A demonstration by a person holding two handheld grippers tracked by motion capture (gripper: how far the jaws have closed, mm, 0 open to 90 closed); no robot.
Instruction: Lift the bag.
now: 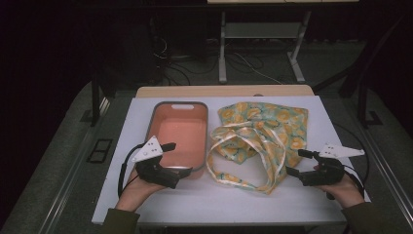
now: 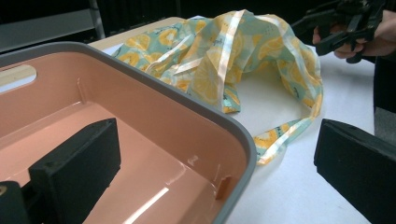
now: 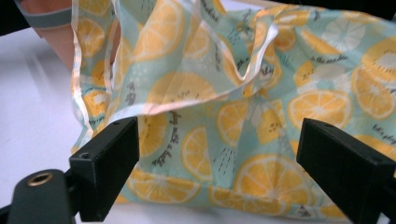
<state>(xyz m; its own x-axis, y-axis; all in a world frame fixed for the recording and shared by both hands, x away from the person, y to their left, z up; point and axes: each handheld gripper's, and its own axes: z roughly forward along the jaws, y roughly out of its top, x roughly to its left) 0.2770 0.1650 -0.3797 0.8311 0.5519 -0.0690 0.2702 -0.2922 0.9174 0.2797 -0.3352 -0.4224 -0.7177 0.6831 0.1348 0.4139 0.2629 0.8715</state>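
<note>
item: lemon-print cloth bag (image 1: 265, 134), centre-right of frame, lying loose beside empty pink bin (image 1: 168, 109); left gripper (image 1: 168, 163) spread astride bin's near corner rim, right gripper (image 1: 298, 163) released at bag's edge, nothing grasped; work apparently unbegun.

White table (image 1: 243, 200), metal stand (image 1: 263, 34) and cables (image 1: 243, 63) behind
</note>
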